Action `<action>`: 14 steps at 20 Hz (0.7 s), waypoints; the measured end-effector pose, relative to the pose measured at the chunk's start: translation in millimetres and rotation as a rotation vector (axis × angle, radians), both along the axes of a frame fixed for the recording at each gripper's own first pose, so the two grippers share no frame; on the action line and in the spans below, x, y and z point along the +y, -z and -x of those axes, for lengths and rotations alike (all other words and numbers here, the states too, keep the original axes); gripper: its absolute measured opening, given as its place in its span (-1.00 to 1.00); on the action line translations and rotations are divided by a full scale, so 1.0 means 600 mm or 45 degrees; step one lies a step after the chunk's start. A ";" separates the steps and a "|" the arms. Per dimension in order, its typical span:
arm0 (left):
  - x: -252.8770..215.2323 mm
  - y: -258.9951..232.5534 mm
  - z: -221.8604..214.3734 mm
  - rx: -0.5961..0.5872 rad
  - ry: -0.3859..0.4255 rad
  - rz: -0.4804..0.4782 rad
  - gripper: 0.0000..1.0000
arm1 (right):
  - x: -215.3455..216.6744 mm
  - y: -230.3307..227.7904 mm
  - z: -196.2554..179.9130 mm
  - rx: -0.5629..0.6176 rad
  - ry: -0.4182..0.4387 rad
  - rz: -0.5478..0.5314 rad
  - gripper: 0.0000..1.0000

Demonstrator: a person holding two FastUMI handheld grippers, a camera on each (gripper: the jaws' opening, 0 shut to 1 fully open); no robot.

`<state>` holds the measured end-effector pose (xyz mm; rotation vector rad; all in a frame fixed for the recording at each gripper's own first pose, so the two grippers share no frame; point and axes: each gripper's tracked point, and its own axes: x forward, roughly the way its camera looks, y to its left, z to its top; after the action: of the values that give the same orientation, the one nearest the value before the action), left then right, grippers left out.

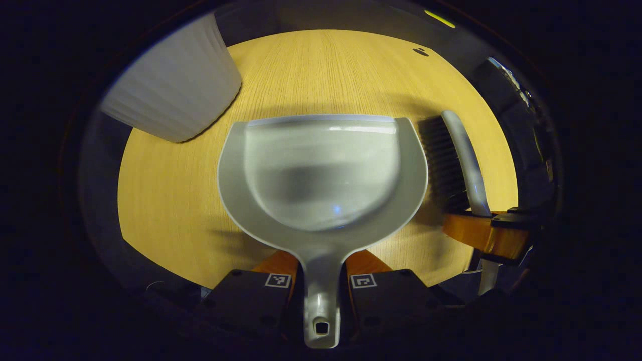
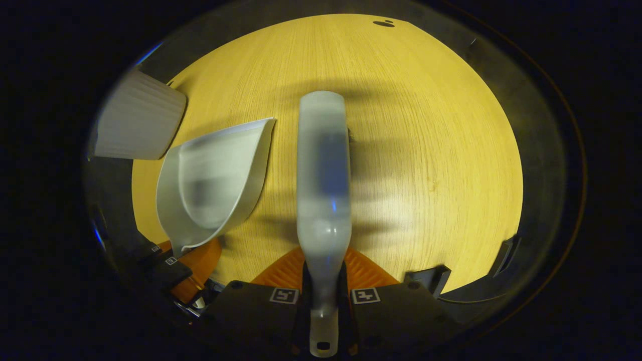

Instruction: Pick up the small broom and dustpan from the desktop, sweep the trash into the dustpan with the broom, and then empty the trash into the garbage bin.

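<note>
Glossy plastic dustpan (image 1: 321, 170), matt wood-grain desktop (image 1: 170, 200)

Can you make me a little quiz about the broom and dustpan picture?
1. True or false: the left gripper holds the dustpan by its handle.
2. What does the right gripper hold? A) a cup B) the broom C) nothing
3. Fill in: the ribbed white bin stands on the wooden ____.

Key: 1 true; 2 B; 3 desktop.
</note>
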<state>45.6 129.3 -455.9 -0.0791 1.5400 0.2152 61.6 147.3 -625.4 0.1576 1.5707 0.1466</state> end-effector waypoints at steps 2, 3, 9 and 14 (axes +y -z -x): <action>-0.014 -0.001 0.017 0.092 -0.002 0.097 -0.43 | 0.000 0.001 0.002 0.012 -0.016 0.001 -0.50; -0.014 -0.007 0.012 0.105 -0.002 0.101 -0.41 | 0.001 0.001 0.002 0.015 -0.024 0.001 -0.48; -0.021 -0.016 0.000 0.100 0.004 0.094 0.48 | 0.007 -0.005 -0.003 0.017 0.022 -0.019 -0.34; -0.025 -0.034 -0.007 0.047 0.008 0.098 0.51 | 0.012 -0.017 0.000 0.016 0.035 -0.026 0.57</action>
<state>49.9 114.3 -435.7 -0.1318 1.5853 0.1528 61.7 154.5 -615.5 0.1963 1.5794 0.1402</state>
